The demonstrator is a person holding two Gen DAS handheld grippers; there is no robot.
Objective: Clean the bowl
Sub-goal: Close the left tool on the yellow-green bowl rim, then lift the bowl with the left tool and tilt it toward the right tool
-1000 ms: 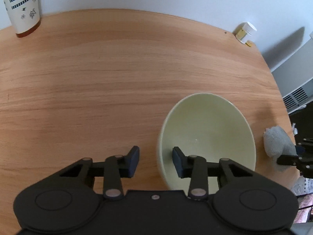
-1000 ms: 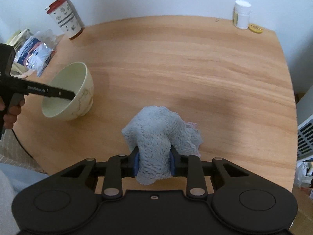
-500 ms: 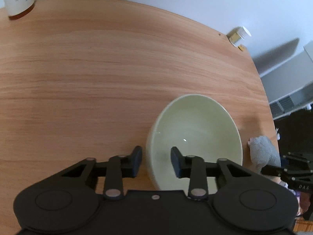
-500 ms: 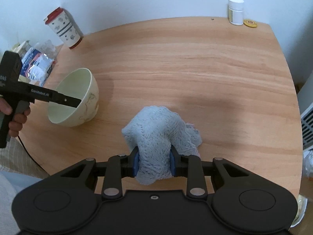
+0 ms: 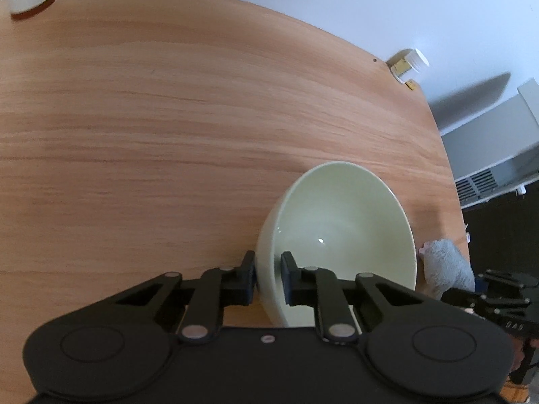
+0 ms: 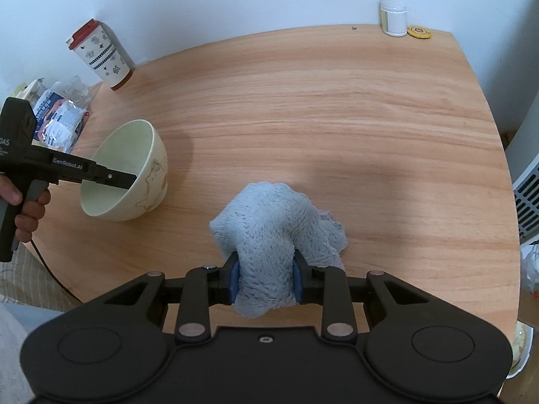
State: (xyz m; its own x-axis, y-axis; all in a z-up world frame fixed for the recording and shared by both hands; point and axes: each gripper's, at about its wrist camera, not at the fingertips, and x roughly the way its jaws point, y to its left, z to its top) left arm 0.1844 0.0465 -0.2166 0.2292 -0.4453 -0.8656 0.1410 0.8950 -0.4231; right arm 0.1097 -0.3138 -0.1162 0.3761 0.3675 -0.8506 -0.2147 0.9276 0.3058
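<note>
A pale green bowl [image 5: 340, 225] stands on the wooden table [image 5: 168, 118] near its front edge, tilted. My left gripper [image 5: 267, 271] is shut on the bowl's near rim, one finger inside and one outside. In the right wrist view the bowl [image 6: 134, 168] is at the left with the left gripper [image 6: 129, 178] on its rim. My right gripper [image 6: 266, 277] is shut on a light blue fluffy cloth [image 6: 269, 222] and holds it over the table, to the right of the bowl. The cloth [image 5: 444, 266] shows past the bowl in the left wrist view.
A patterned cup with a red lid [image 6: 99, 54] stands at the back left. A white pill bottle [image 6: 392, 13] and a yellow disc [image 6: 418, 31] sit at the back right corner. Plastic packets [image 6: 57, 114] lie off the left edge. A white radiator [image 6: 529, 202] is to the right.
My left gripper has closed from open onto the bowl's rim, and the bowl has tilted. My right gripper still holds the cloth and has come a little nearer the bowl.
</note>
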